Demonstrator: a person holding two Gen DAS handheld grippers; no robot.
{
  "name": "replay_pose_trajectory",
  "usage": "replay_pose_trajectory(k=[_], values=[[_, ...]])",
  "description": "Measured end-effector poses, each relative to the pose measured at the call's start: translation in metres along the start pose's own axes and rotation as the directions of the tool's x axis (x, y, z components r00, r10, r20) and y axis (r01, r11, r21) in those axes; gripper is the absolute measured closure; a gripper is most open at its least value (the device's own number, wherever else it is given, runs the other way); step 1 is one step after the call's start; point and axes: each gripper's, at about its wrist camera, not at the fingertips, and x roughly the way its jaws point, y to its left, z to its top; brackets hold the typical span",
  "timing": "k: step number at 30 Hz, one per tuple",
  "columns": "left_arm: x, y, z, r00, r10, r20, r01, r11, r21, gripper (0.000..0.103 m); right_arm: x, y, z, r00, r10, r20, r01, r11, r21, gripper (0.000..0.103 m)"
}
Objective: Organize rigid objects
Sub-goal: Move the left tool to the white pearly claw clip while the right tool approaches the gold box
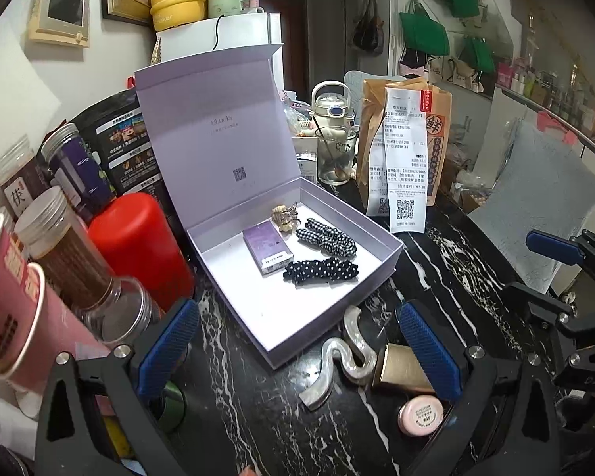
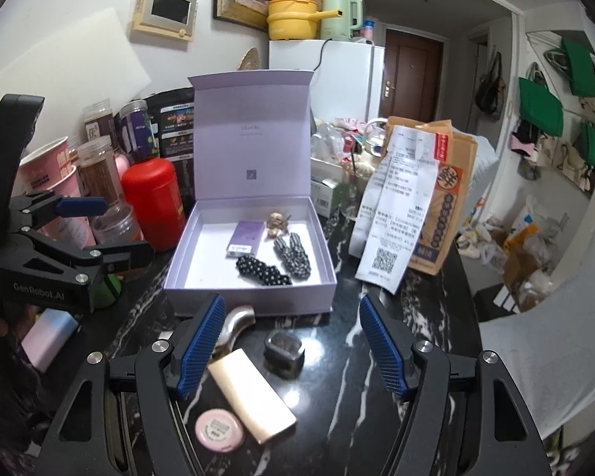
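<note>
Below the lilac box (image 2: 254, 277), at six o'clock, right gripper (image 2: 293, 349) is hovering wide-jawed over the small tin (image 2: 283, 351) for boxing; left gripper (image 1: 297, 349) is gaping wide too.

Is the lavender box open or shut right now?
Open. The box has its lid standing upright behind it, and hair ties show inside.

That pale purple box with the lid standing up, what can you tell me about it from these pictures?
The lavender gift box looks like stiff card, a shallow square tray with a hinged lid standing upright at the back, small print and a square code on its inner face. It sits on the black marble table. On its white floor lie a small purple packet, two black-and-white hair ties, and a brownish clip. Neither gripper touches it.
</note>
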Motion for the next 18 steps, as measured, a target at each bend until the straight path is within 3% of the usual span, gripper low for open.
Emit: replay_pose_trajectory(k=[11, 18], values=[[0.002, -0.003, -0.023, 0.999, 0.025, -0.038, -0.025, 0.999, 0.024, 0.0, 0.002, 0.015, -0.027, 0.999, 0.027, -0.029, -0.027, 1.0, 0.008, 0.029], [0.009, 0.003, -0.036, 0.998, -0.009, -0.062, 0.008, 1.0, -0.022, 0.0, 0.015, 0.018, -0.046, 0.992, 0.107, -0.067, -0.104, 0.994, 0.041, 0.022]])
